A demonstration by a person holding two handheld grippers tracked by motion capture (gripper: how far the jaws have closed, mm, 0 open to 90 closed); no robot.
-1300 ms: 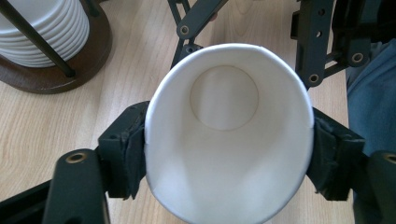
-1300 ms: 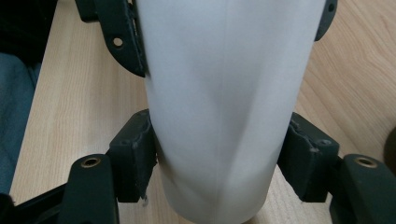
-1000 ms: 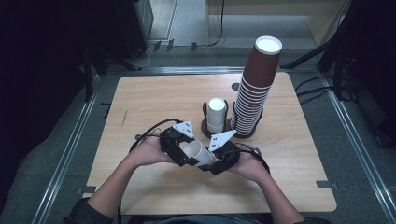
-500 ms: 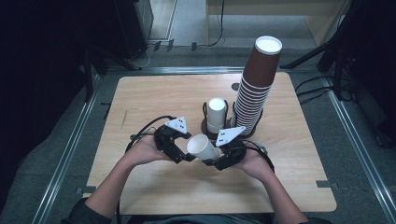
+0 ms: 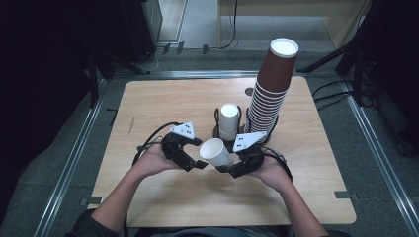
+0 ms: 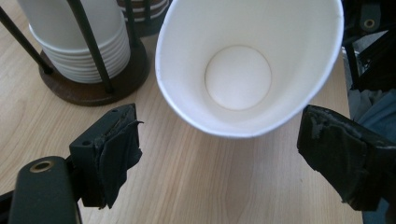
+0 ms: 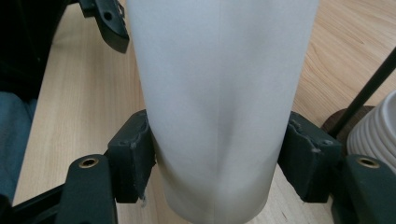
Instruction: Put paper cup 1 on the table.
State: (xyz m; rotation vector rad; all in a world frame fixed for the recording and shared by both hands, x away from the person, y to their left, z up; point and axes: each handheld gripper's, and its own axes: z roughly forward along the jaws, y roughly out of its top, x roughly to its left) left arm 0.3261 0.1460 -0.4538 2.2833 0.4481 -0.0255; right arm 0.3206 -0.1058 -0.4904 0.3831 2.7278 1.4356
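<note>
A white paper cup (image 5: 216,153) lies tilted in the air just above the table, its open mouth toward my left gripper (image 5: 197,160). My right gripper (image 7: 217,158) is shut on the white paper cup (image 7: 219,84), one pad pressed on each side of its lower wall. In the left gripper view I look into the white paper cup (image 6: 247,70) down to its bottom. The left gripper (image 6: 224,126) stands open, with its pads (image 6: 116,149) on either side of the rim and clear of it.
A short stack of white cups (image 5: 229,121) stands in a dark wire holder (image 5: 217,129) behind the grippers. Beside it at the right rises a tall stack of brown cups (image 5: 271,89). The wooden table (image 5: 163,98) has bare room at left and front.
The right gripper has lifted the cup slightly and turned its mouth up toward the left. The left gripper has drawn a little off the rim.
</note>
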